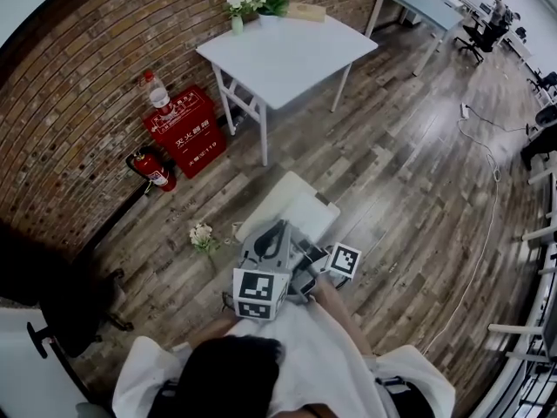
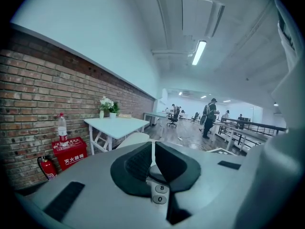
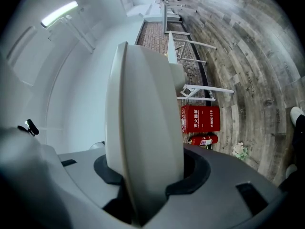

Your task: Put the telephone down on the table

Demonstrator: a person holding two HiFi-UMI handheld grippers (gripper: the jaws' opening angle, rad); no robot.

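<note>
A white worktop (image 1: 287, 59) stands on the wood floor (image 1: 409, 172) beside a brick wall (image 1: 78, 103). Well short of the worktop, the telephone (image 1: 294, 205) is held above the floor. The left gripper (image 2: 153, 162) and right gripper (image 3: 145, 175) both have their fingers clamped on it. Only the left gripper view shows its keys (image 2: 161, 188).

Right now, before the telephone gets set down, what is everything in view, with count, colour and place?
telephone: one, white, held up, clamped from both sides
table: one, white, ahead by the brick wall
vase of flowers: one, white blooms, table's far corner
cabinet: one, red, against the brick wall
bottle: one, clear, red label, on the cabinet
fire extinguisher: one, red, floor beside the cabinet
small bouquet: one, white, floor left of the telephone
second table: one, grey, far right
left gripper: one, grey, jaws shut on the telephone
right gripper: one, grey, jaws shut on the telephone
</note>
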